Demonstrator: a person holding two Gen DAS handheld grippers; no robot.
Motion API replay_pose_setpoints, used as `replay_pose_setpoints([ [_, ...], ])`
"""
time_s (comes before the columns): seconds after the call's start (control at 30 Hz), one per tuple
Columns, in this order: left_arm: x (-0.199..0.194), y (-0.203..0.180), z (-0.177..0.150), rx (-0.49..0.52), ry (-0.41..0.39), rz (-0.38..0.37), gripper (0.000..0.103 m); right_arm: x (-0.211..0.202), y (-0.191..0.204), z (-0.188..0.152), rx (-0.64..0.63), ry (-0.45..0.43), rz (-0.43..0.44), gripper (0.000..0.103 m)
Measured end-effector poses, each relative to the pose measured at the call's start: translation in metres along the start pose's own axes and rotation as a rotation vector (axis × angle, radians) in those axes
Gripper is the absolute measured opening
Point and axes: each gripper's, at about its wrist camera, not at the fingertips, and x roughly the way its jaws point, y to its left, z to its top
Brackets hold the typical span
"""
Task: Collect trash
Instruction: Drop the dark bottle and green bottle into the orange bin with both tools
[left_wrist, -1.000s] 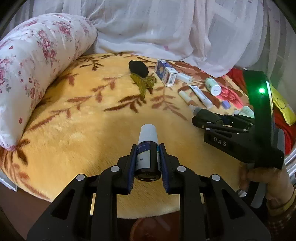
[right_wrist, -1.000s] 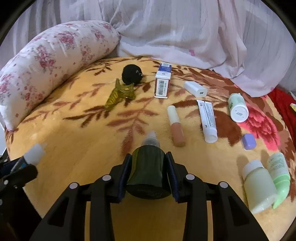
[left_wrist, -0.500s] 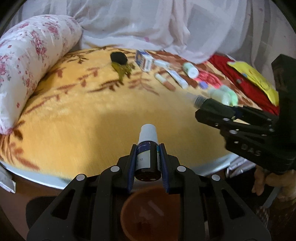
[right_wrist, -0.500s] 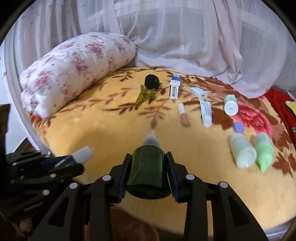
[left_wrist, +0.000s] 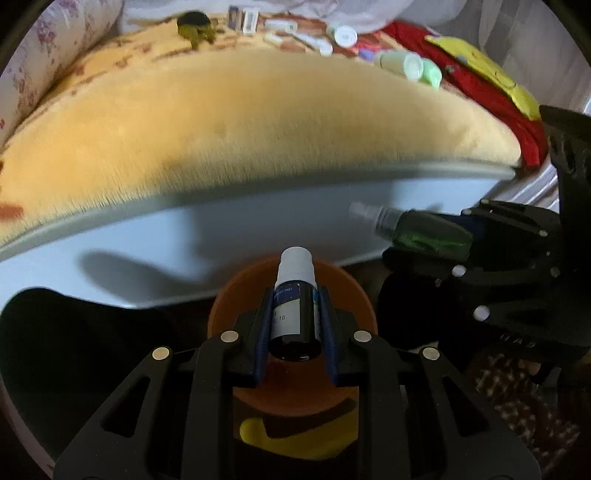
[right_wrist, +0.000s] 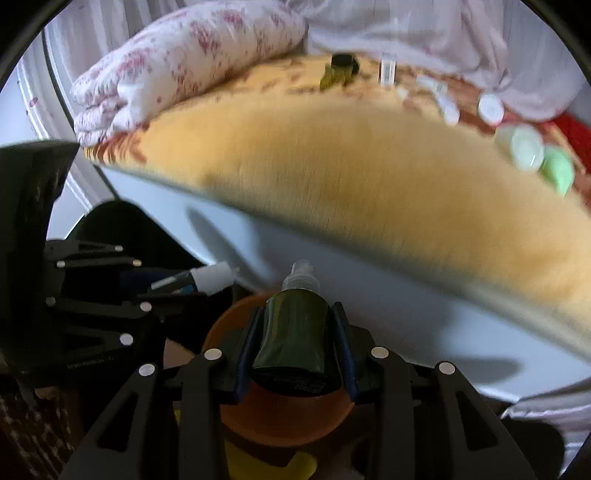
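Orange bin (left_wrist: 229, 306) had come beneath me as I left the bed (left_wrist: 258, 122); left jaws held the dropper bottle (left_wrist: 295, 302), right jaws the green bottle (right_wrist: 295, 332), ready for release.

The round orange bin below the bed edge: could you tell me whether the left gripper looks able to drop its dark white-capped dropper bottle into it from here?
Probably yes: the left gripper holds the bottle right over the bin's open mouth.
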Motion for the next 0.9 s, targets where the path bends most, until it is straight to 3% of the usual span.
replay_pose_setpoints([
  [0.13, 0.003, 0.002, -0.006, -0.005, 0.047, 0.01, 0.024, 0.016, 0.005, -0.017, -0.003, 0.076, 0.02, 0.038],
  [0.17, 0.004, 0.003, -0.007, -0.011, 0.055, 0.011, 0.033, 0.018, 0.005, -0.019, -0.002, 0.093, 0.023, 0.042],
  [0.2, 0.004, 0.004, -0.008, -0.018, 0.061, 0.016, 0.05, 0.022, 0.005, -0.023, 0.002, 0.114, 0.031, 0.058],
  [0.27, 0.002, 0.008, -0.009, -0.035, 0.057, 0.04, 0.068, 0.024, 0.004, -0.025, 0.014, 0.125, 0.028, 0.075],
  [0.43, 0.002, 0.015, -0.008, -0.064, 0.061, 0.054, 0.073, 0.019, -0.003, -0.023, 0.049, 0.103, -0.001, 0.083],
  [0.6, -0.005, 0.015, -0.004, -0.065, 0.027, 0.044, 0.073, 0.008, -0.013, -0.02, 0.074, 0.041, -0.035, 0.083],
  [0.9, -0.039, -0.012, 0.06, -0.017, -0.177, 0.051, 0.073, -0.042, -0.051, -0.001, 0.126, -0.17, -0.147, 0.083],
])
